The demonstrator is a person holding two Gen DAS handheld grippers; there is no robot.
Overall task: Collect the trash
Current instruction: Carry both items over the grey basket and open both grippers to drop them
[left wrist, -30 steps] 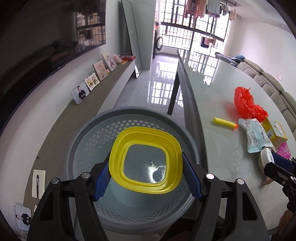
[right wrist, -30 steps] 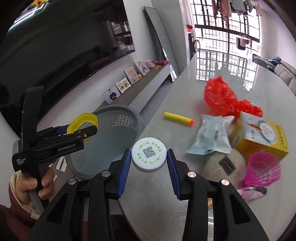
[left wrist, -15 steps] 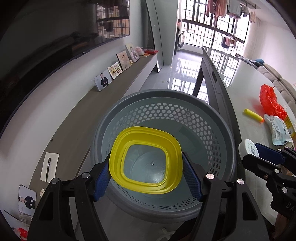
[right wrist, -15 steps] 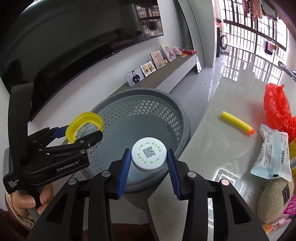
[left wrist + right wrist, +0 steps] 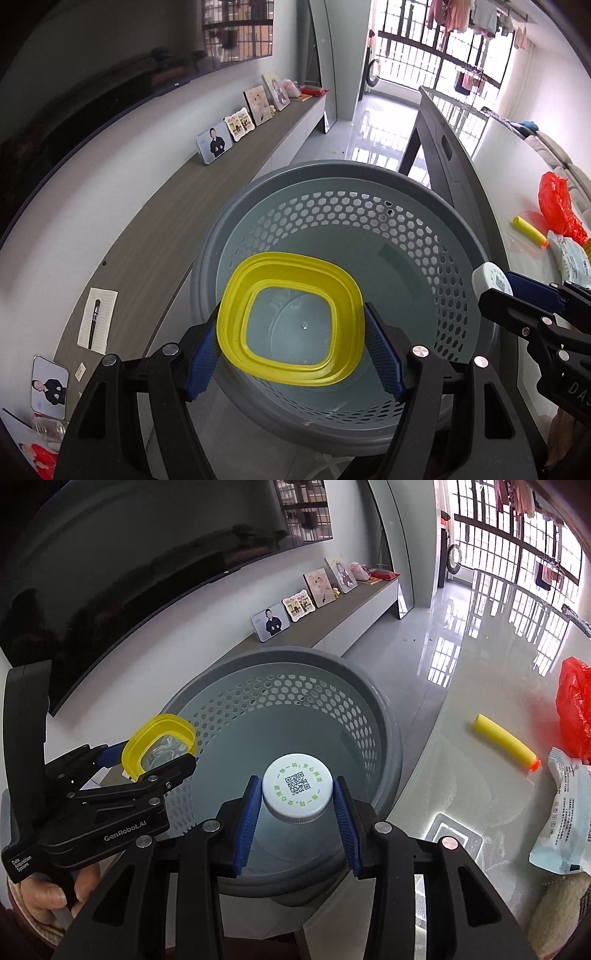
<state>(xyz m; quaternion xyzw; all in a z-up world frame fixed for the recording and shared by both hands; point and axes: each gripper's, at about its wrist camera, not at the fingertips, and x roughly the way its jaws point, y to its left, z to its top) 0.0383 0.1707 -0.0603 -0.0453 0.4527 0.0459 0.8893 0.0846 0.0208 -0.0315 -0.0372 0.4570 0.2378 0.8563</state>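
Both tongs tilted down over grey basket (image 5: 332,177): left tongs (image 5: 291,350) gripping yellow lid (image 5: 347,291), right tongs (image 5: 295,805) gripping white cap (image 5: 297,786).

The bin (image 5: 458,266) is matt grey plastic, its wall pierced with small holes. The yellow lid (image 5: 290,319) is smooth, slightly glossy plastic with a clear centre. The white cap (image 5: 297,781) is matt plastic with a ribbed edge. The gripper pads (image 5: 246,818) look like ridged blue rubber on matt black plastic. The table (image 5: 480,686) is glossy and mirror-smooth, the floor (image 5: 373,136) polished. The red bag (image 5: 574,705) is thin, crinkled plastic.
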